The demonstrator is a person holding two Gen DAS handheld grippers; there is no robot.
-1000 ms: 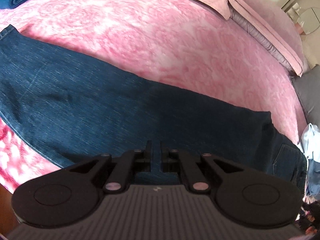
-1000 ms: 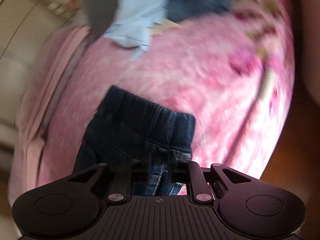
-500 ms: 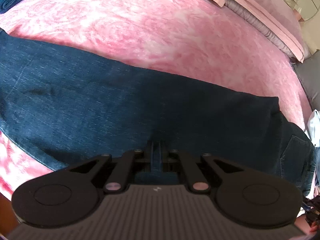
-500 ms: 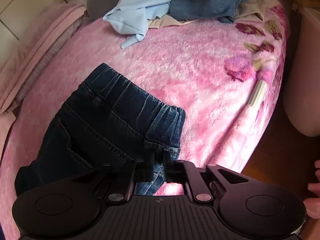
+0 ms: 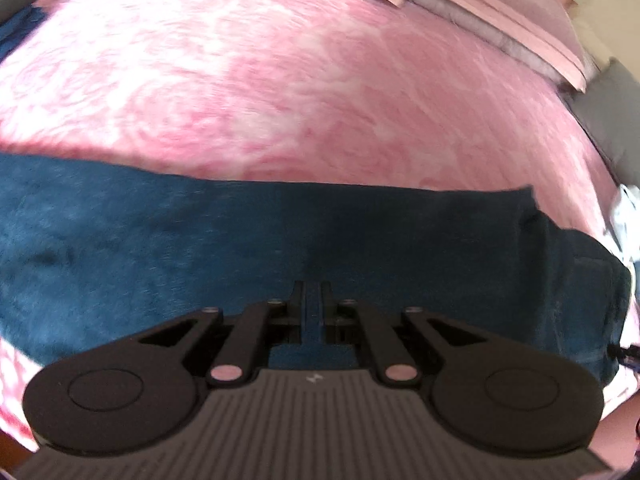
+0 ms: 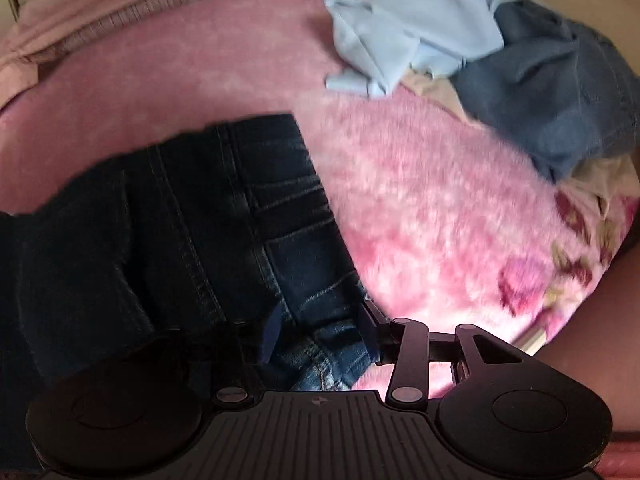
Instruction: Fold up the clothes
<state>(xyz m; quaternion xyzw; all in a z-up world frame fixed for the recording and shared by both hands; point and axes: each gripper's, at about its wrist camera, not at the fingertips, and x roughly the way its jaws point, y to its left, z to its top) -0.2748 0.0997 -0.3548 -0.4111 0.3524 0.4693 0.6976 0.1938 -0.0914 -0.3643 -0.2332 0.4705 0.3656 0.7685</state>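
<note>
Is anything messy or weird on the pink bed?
Yes. A crumpled heap lies at the bed's corner: a light blue garment bunched over a denim piece. The dark jeans lie flat by comparison.

The jeans (image 5: 240, 248) lie across the bed (image 5: 280, 92), running from nine to three o'clock in the left wrist view. Pillows (image 5: 500, 4) sit behind them at one o'clock. In the right wrist view, a heap of clothes (image 6: 500, 60) lies on the bed at one o'clock, apart from the jeans' waistband (image 6: 280, 208).
</note>
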